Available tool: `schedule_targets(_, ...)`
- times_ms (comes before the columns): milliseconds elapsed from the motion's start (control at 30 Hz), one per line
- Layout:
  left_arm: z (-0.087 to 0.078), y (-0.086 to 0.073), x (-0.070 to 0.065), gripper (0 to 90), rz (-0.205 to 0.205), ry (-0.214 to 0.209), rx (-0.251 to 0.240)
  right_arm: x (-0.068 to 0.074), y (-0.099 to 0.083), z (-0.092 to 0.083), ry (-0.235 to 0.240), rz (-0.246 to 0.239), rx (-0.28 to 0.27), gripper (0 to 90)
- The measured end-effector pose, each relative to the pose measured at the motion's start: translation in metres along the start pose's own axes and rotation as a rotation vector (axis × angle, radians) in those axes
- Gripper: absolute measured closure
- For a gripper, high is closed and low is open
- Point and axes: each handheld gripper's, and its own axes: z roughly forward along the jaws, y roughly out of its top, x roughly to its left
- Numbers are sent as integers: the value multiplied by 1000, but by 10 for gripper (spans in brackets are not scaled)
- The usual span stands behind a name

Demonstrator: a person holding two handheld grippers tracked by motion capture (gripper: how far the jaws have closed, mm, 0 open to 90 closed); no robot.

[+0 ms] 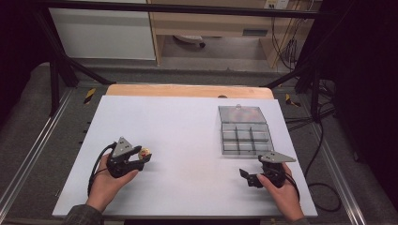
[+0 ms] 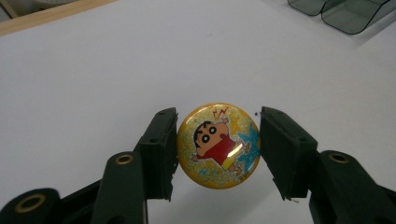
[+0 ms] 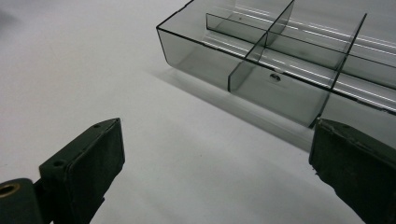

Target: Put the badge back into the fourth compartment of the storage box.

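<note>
While the left gripper (image 2: 218, 147) sits low on the white surface (image 1: 187, 136), its fingers (image 2: 161, 149) bracket a round yellow badge (image 2: 218, 145) — a glittery pin printed with a cartoon child in a red shirt. One finger touches the badge's edge; the other stands just beside it with a sliver of gap, so this is not a firm clamp. From the high view the badge (image 1: 146, 152) lies on the surface at the left gripper's (image 1: 143, 157) tips, left of centre. Over on the right, the right gripper (image 1: 245, 176) rests near the front edge, fingers (image 3: 88, 163) spread wide with nothing between them — and just beyond them sits a smoky clear divided box (image 1: 245, 136), its lid (image 1: 241, 114) folded back flat behind it.
</note>
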Motion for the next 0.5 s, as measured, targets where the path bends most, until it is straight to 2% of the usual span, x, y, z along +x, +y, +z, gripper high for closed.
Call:
schedule_targets(233, 9, 18, -11, 480, 33, -17, 3, 1, 0, -1, 6, 0, -10, 38)
schedule_targets(500, 17, 31, -19, 480, 46, -32, 9, 2, 1, -2, 11, -5, -12, 38)
